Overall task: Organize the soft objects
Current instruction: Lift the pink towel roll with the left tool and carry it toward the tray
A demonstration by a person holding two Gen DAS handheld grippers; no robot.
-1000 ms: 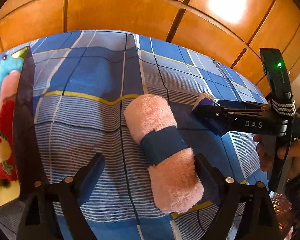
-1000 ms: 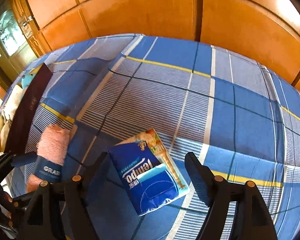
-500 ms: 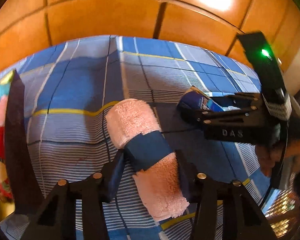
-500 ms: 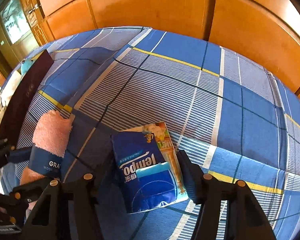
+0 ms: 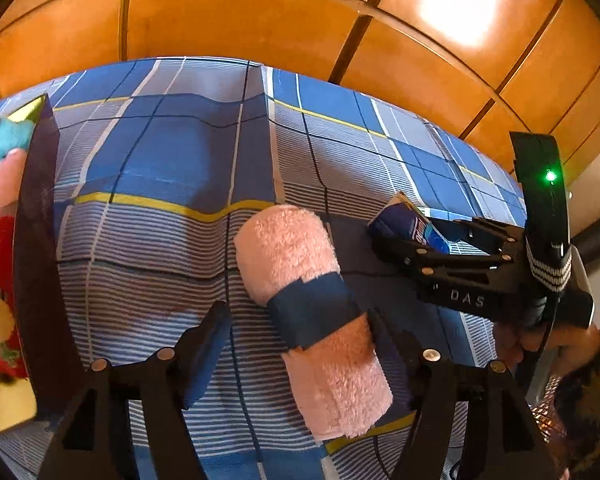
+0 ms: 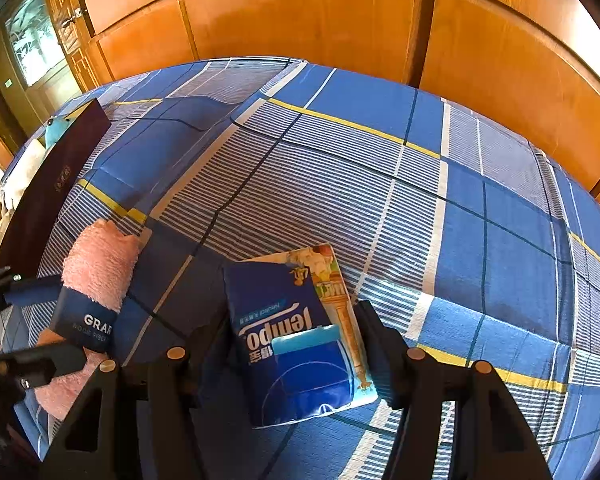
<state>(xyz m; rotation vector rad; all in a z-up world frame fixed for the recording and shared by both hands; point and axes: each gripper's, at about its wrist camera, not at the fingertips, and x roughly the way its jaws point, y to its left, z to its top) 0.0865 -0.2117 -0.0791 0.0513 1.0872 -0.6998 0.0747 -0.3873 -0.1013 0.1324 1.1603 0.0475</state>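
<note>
A rolled pink towel [image 5: 300, 280] with a dark blue paper band lies on the blue checked bedsheet [image 5: 160, 168]. My left gripper [image 5: 296, 344] is open, its fingers on either side of the towel; the right finger touches it, the left stands apart. The towel also shows in the right wrist view [image 6: 96, 272]. A blue Tempo tissue pack [image 6: 288, 336] lies on the sheet between the fingers of my right gripper [image 6: 292, 344], which is open and close around it. The pack [image 5: 404, 220] and the right gripper show at the right of the left wrist view.
A dark box [image 5: 36, 248] holding plush toys [image 5: 0, 240] stands at the left edge of the bed; it also shows in the right wrist view [image 6: 48, 188]. Wooden wardrobe panels [image 6: 300, 20] rise behind the bed.
My left gripper narrowed around the towel half a second ago and has opened wide again. My right gripper has moved in closer around the tissue pack.
</note>
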